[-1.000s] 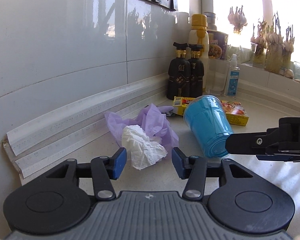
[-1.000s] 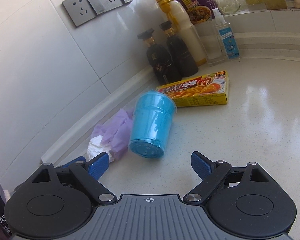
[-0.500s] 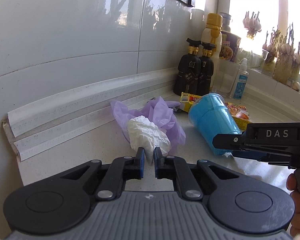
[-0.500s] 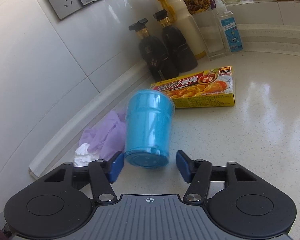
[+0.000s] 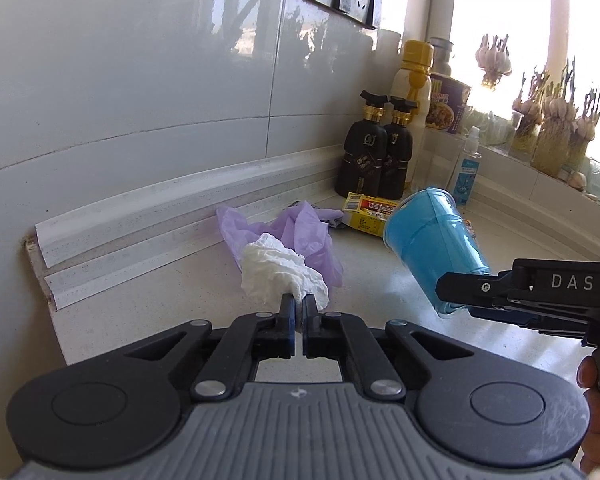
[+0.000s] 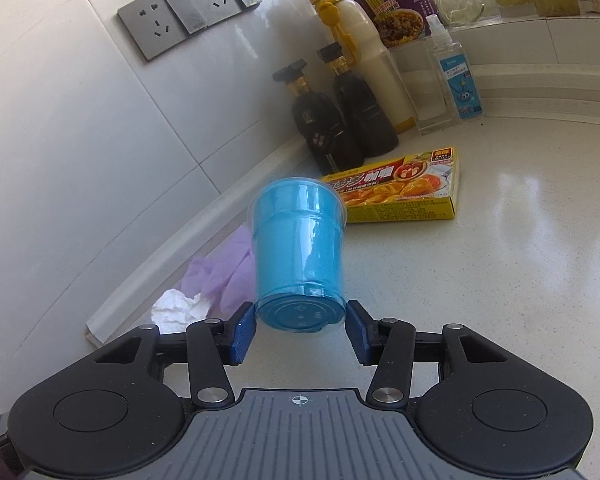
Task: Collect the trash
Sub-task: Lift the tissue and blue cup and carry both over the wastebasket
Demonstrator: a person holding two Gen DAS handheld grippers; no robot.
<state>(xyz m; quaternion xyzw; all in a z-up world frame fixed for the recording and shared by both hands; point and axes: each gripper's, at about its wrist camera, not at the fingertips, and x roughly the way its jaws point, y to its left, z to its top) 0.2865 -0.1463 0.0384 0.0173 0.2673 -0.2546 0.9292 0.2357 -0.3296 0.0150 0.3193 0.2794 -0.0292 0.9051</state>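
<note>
My left gripper [image 5: 299,308] is shut on a crumpled white tissue [image 5: 278,274] and holds it above the counter. A purple glove [image 5: 296,236] lies behind it by the wall. My right gripper [image 6: 300,332] is shut on the base of a blue plastic cup [image 6: 300,248], lifted off the counter and tilted with its mouth pointing away. The cup [image 5: 432,244] and right gripper [image 5: 448,294] also show in the left wrist view at the right. The tissue [image 6: 176,308] and glove [image 6: 220,276] show low left in the right wrist view.
A yellow curry box [image 6: 400,188] lies on the white counter [image 6: 520,260]. Two black bottles [image 6: 336,116], a cream bottle [image 6: 364,56], a noodle cup [image 6: 396,12] and a spray bottle [image 6: 456,80] stand at the back. Wall sockets [image 6: 188,12] are above; garlic [image 5: 556,128] lines the sill.
My left gripper closed on the tissue and lifted it. My right gripper closed on the cup's base and raised it off the counter.
</note>
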